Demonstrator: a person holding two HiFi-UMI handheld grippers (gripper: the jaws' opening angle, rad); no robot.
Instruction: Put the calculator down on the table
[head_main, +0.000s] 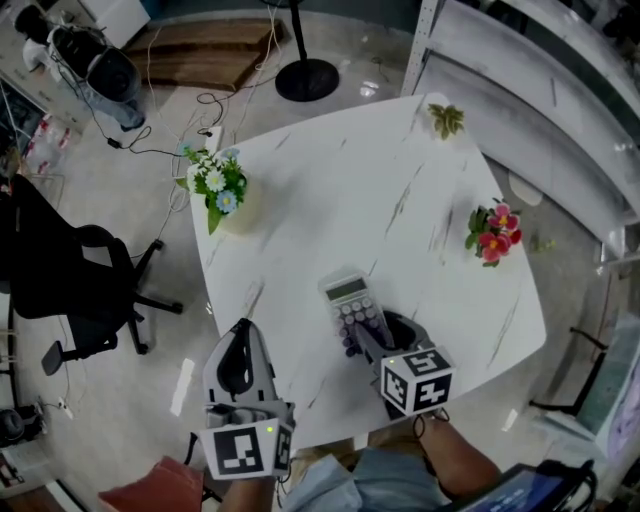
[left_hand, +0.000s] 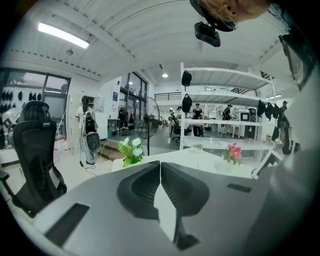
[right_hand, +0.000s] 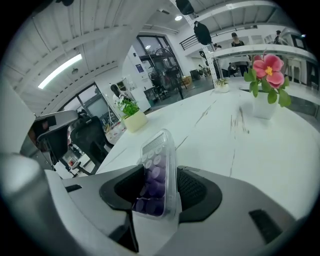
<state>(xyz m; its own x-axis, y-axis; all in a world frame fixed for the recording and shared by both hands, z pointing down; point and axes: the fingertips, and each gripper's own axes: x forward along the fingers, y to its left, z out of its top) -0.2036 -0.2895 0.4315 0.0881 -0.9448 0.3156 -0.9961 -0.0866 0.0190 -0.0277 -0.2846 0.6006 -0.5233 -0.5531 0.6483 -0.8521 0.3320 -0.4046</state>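
White marble-look table with grey veins fills the head view. Where on it is the calculator?

Near the front edge. The slim, clear-cased calculator with purple keys has its display end on the tabletop. Its near end sits between the jaws of the right gripper, which stand spread wide. A gap shows beside the keys, so the pads seem not to pinch it. Whether it lies fully flat, I cannot tell.

And the other gripper?

The left gripper hangs at the table's near-left edge, jaws pressed together, holding nothing.

Which step is this?

The release, I judge, and the set-down looks nearly done. Next, the right gripper should draw straight back toward the person with its jaws kept wide, so neither pad drags or tips the calculator.
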